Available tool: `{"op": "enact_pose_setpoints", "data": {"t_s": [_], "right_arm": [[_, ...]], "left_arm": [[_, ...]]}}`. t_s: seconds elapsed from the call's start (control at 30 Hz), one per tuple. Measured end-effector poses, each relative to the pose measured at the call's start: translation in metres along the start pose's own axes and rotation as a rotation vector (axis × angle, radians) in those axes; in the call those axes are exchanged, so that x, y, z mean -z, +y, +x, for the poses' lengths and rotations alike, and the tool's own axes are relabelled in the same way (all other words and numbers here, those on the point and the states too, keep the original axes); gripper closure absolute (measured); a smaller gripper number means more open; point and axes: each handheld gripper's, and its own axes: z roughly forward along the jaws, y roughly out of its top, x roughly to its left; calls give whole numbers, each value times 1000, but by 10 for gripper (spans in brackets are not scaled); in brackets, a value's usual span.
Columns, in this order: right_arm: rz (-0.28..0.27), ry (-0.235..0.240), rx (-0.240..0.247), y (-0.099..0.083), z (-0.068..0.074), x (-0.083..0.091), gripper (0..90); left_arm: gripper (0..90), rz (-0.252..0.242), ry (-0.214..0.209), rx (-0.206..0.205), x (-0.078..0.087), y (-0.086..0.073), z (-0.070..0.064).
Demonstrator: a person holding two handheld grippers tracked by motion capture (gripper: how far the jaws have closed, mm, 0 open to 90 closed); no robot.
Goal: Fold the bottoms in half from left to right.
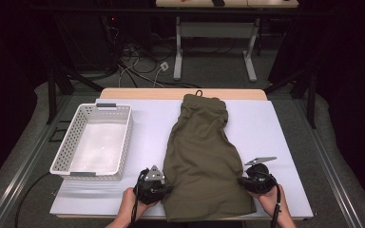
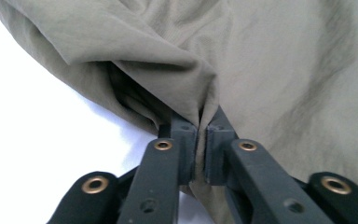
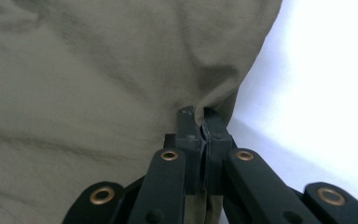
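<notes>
While the high view shows the olive garment flat on the white table, the left gripper and right gripper sit at its near side edges. Left gripper view: jaws clamped on a pinched fabric ridge. Right gripper view: jaws closed on the hem edge; grasp step looks complete, next likely an even lift to fold away.

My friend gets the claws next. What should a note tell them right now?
Left claw: shut, pinching the left edge of the olive-green fabric garment.
Right claw: shut, pinching its right edge.
The garment lies flat on the white table sheet, drawstring end far from you.
The white perforated plastic basket sits to its left with nothing in it.
Done: both near edges gripped.
Left, probably: fold it, then put it in the basket.
</notes>
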Motion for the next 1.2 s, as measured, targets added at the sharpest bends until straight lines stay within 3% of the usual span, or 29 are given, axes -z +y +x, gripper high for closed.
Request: {"op": "enact_pose_setpoints", "data": {"t_s": [0.23, 0.27, 0.33, 0.47, 0.67, 0.8, 0.97, 1.2], "right_arm": [[20, 42, 48, -4, 13, 7, 878], [19, 39, 53, -4, 14, 7, 854], [7, 38, 59, -4, 12, 9, 679], [-41, 23, 66, -2, 9, 15, 379], [-92, 25, 92, 3, 6, 16, 162], [-117, 37, 103, 7, 4, 14, 110], [-134, 45, 100, 11, 3, 13, 77], [-143, 42, 94, 20, 2, 10, 69]], "left_arm": [[869, 18, -50, 28, 12, -3, 14], [864, 18, -51, 31, 12, -3, 14], [825, 19, -40, 16, 12, -1, 13], [520, 8, 2, -15, 16, 3, 11], [260, -37, 64, -75, 22, 11, 5], [153, -76, 82, -118, 25, 17, -1], [104, -115, 96, -160, 26, 24, -8], [57, -124, 94, -194, 21, 36, -15]]}}
